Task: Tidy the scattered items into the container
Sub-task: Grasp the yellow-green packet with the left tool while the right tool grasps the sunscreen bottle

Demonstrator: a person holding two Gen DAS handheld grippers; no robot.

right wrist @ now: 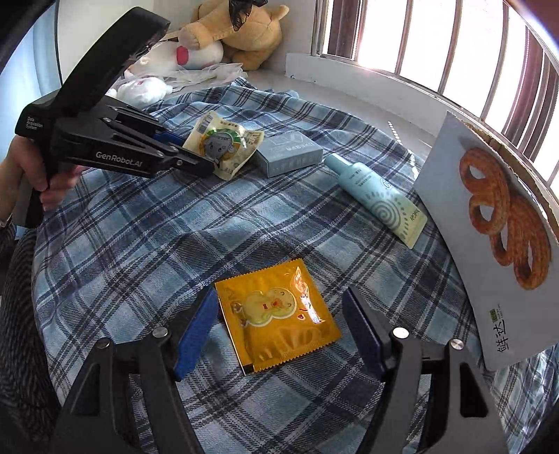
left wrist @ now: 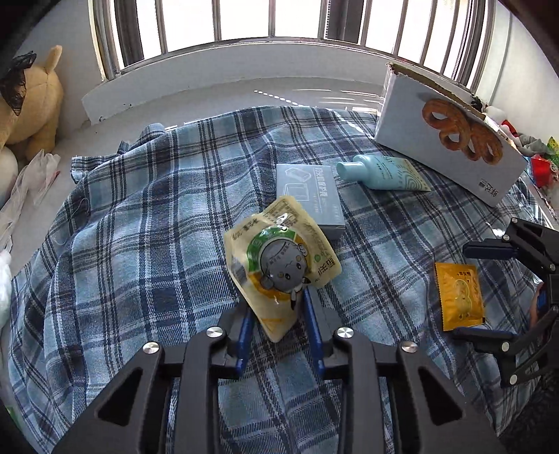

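My left gripper (left wrist: 277, 304) is shut on a yellow snack pouch (left wrist: 279, 260) with a grey cartoon face, its lower end between the blue pads; the pouch also shows in the right wrist view (right wrist: 223, 145). My right gripper (right wrist: 277, 314) is open, its fingers either side of an orange sachet (right wrist: 276, 317) lying flat on the plaid cloth; the sachet also shows in the left wrist view (left wrist: 459, 297). A grey-blue box (left wrist: 307, 195) and a teal tube (left wrist: 384, 173) lie beyond. The white cardboard container (left wrist: 447, 139) with a pretzel picture stands at the far right.
A blue plaid cloth (left wrist: 139, 227) covers the surface. Plush toys (right wrist: 237, 31) and a plastic bag (left wrist: 31, 178) sit at the far left by the wall. A barred window (left wrist: 279, 21) runs along the back. Small items (left wrist: 538, 164) lie behind the container.
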